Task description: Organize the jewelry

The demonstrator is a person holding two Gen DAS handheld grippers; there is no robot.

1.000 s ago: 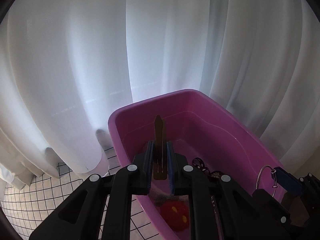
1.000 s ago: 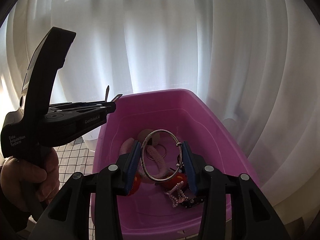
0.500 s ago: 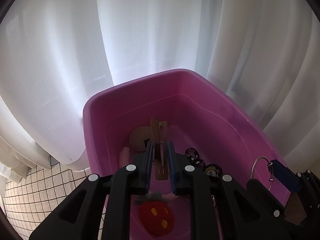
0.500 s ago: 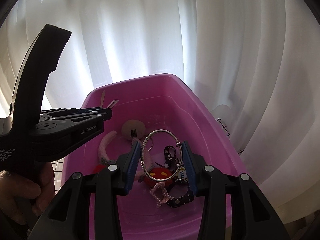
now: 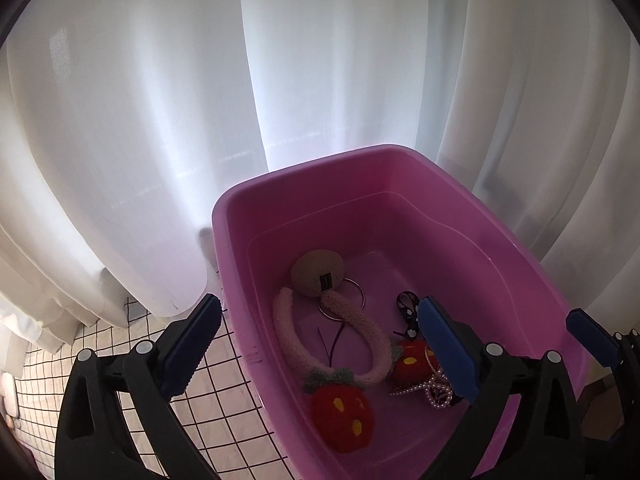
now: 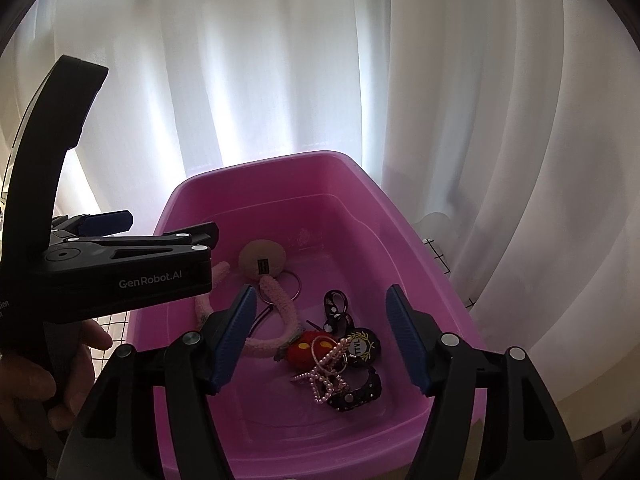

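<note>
Over pink tub | left tool, right tool now released | clip, bangle dropped

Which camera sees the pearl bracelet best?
The right wrist view: the pearl bracelet lies in the open, between the tongs. In the left wrist view the left tongs' blue pad partly hides it.

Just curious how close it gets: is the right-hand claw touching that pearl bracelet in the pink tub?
Apart. In the right wrist view the right gripper is wide open above the tub, and the pearl bracelet lies on the tub floor between its fingers, touching neither.
</note>
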